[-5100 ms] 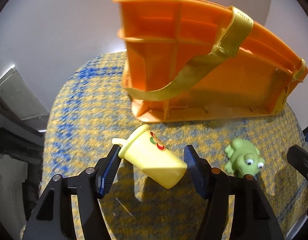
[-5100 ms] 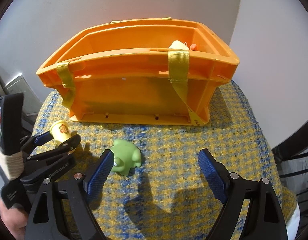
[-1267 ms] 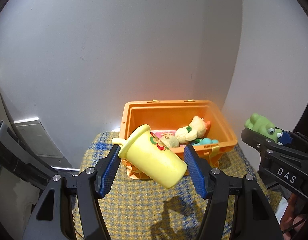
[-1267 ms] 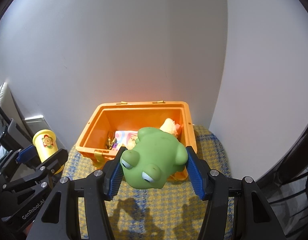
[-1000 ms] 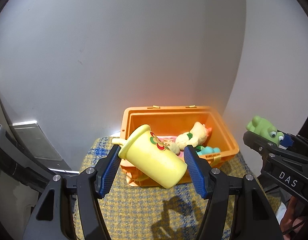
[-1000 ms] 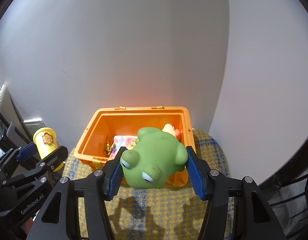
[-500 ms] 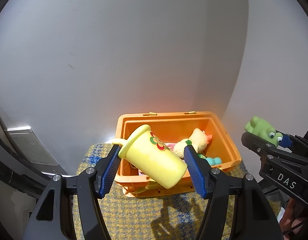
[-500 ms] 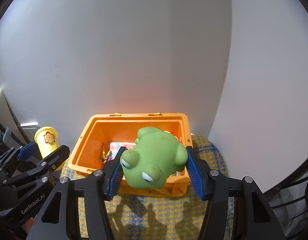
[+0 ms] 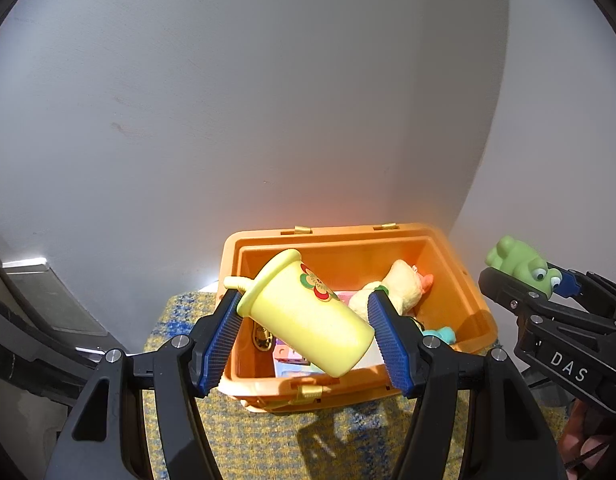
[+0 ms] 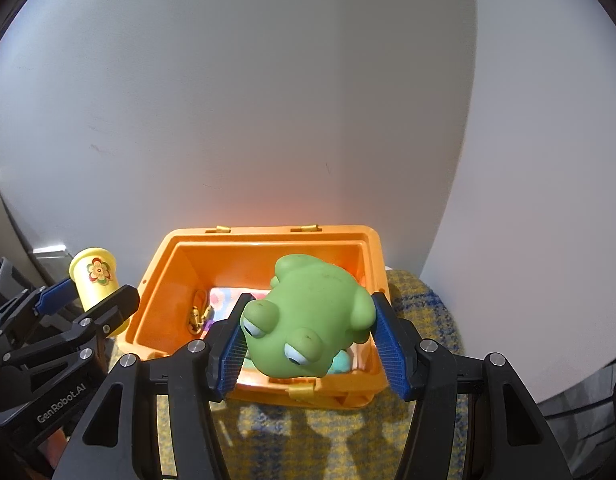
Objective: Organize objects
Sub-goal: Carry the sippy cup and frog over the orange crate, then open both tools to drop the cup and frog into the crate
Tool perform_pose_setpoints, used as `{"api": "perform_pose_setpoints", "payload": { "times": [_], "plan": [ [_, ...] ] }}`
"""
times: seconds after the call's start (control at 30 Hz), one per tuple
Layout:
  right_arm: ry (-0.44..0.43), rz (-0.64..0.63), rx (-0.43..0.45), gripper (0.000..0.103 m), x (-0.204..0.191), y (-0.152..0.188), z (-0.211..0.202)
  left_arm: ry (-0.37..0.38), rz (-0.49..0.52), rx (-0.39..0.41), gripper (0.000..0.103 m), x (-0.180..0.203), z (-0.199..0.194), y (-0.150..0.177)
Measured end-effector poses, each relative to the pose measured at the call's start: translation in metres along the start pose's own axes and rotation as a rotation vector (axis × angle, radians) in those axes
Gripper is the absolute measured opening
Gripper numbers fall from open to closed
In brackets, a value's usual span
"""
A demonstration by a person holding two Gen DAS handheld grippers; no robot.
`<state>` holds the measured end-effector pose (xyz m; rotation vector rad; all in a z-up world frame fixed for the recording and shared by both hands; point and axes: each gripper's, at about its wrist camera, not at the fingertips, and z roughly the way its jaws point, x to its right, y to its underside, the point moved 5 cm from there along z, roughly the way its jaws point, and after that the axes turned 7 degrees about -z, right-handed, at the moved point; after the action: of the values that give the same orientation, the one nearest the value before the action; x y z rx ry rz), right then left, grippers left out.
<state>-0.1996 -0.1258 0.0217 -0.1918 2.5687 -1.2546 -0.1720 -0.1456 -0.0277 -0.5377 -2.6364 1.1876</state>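
Now the left tongs (image 9: 304, 332) grasp a yellow cup (image 9: 308, 316), tilted, in the air in front of the orange box (image 9: 464, 276). Beside them, the right tongs (image 10: 310, 340) grasp a green frog (image 10: 308, 308) above the near edge of the same box. Inside the box lie a plush duck (image 9: 404, 288) and other small toys. The box stands on a yellow and blue checked cloth (image 10: 424, 300), near the wall.

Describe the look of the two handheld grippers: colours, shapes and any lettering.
Both the left gripper and the right gripper have black angular frames with silver bolts and ribbed blue pads. White lettering reads "GenRobot.AI" on the left one's side and "DAS" on the right one's.
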Motion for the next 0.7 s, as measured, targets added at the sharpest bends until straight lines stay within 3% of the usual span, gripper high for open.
{"api": "perform_pose_setpoints", "payload": {
  "times": [0.37, 0.4, 0.47, 0.5, 0.57, 0.7],
  "plan": [
    [-0.025, -0.006, -0.049, 0.059, 0.000, -0.003, 0.034, 0.002, -0.012, -0.049, 0.063, -0.005, 0.040, -0.005],
    [-0.026, -0.004, -0.051, 0.061, 0.000, -0.003, 0.035, 0.001, -0.012, -0.052, 0.063, -0.005, 0.042, -0.006],
    [-0.018, -0.003, -0.047, 0.080, 0.001, -0.003, 0.037, 0.003, -0.015, -0.061, 0.064, -0.006, 0.045, -0.005],
    [-0.013, -0.004, -0.045, 0.083, 0.002, -0.003, 0.037, 0.003, -0.016, -0.067, 0.068, -0.007, 0.047, -0.005],
    [-0.008, -0.009, -0.039, 0.085, 0.002, -0.004, 0.036, -0.014, -0.023, -0.066, 0.084, -0.008, 0.049, -0.005],
    [-0.004, -0.008, -0.044, 0.086, 0.004, -0.002, 0.035, -0.013, -0.044, -0.075, 0.090, -0.013, 0.051, -0.006]
  ]
}}
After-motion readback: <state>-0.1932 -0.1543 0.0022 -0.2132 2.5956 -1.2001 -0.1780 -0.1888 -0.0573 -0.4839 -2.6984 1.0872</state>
